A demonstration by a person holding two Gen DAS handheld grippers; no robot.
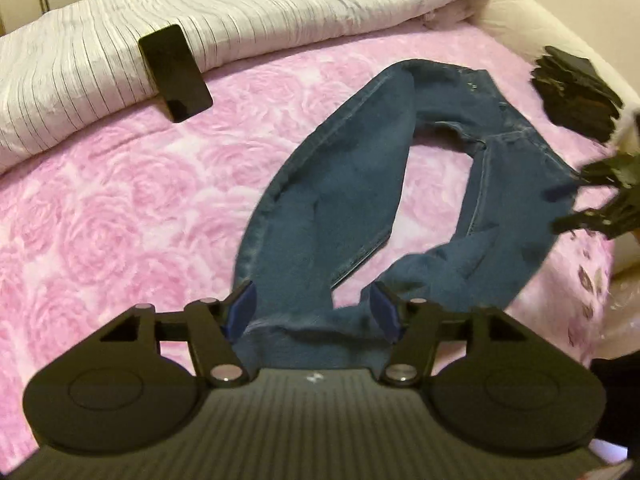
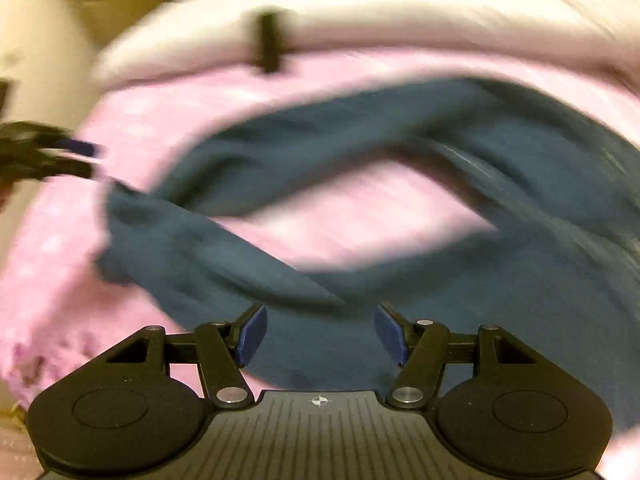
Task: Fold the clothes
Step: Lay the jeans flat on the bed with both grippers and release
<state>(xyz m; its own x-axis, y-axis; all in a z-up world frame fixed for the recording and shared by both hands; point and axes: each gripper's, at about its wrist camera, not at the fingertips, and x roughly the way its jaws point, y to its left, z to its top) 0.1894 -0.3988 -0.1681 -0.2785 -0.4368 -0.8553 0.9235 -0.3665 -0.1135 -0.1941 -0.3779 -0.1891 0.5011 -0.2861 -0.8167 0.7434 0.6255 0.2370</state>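
A pair of blue jeans lies bent into a loop on the pink rose blanket. My left gripper is at the near end of the loop. Its blue pads stand wide apart with the leg ends lying between them, not pinched. In the right wrist view, which is smeared by motion, the jeans fill the middle and right. My right gripper hovers over the denim, jaws wide apart and nothing clamped. It also shows as the right gripper at the jeans' right edge.
A black phone leans on the folded white striped quilt at the back of the bed. A dark folded pile sits at the far right corner. The bed's edge drops away on the right. The left gripper shows at that view's left edge.
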